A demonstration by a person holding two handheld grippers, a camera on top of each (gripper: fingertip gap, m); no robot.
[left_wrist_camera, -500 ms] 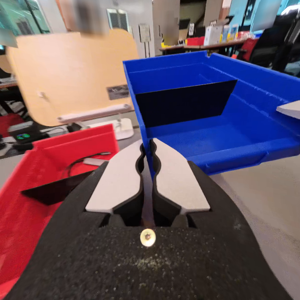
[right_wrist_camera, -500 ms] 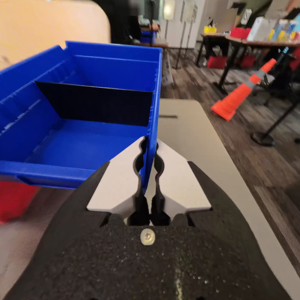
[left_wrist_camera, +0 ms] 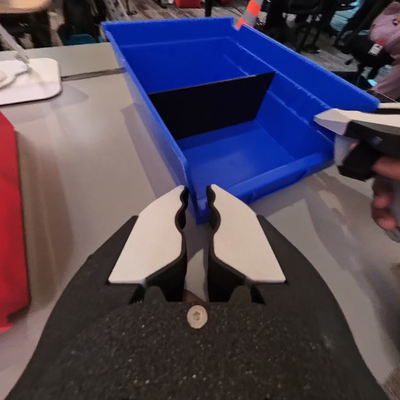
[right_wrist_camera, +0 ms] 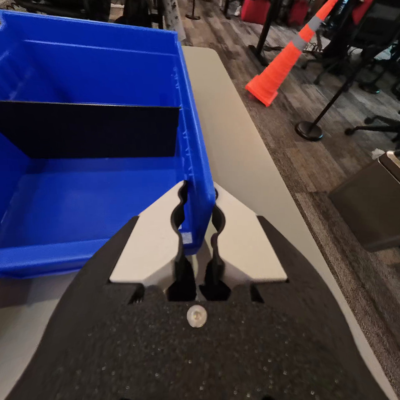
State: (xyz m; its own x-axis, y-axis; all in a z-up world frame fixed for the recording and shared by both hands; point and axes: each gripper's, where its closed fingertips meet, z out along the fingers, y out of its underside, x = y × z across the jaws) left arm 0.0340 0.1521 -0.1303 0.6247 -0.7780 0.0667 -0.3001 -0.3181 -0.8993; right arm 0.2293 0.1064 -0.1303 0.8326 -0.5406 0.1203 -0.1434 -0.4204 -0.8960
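Blue bin point(left_wrist_camera: 249, 155) now lowered onto table point(left_wrist_camera: 91, 151), left tool point(left_wrist_camera: 197, 190) released, right tool point(right_wrist_camera: 200, 186) loosely astride wall.

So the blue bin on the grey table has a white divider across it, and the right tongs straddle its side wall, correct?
Not quite: the divider is black, not white, as the right wrist view shows. The rest holds: the blue bin sits on the grey table, and the right tongs straddle its side wall.

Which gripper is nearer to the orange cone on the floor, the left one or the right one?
Right. The right gripper straddles the blue bin's wall on the side facing the cone. The left gripper is at the bin's opposite near corner.
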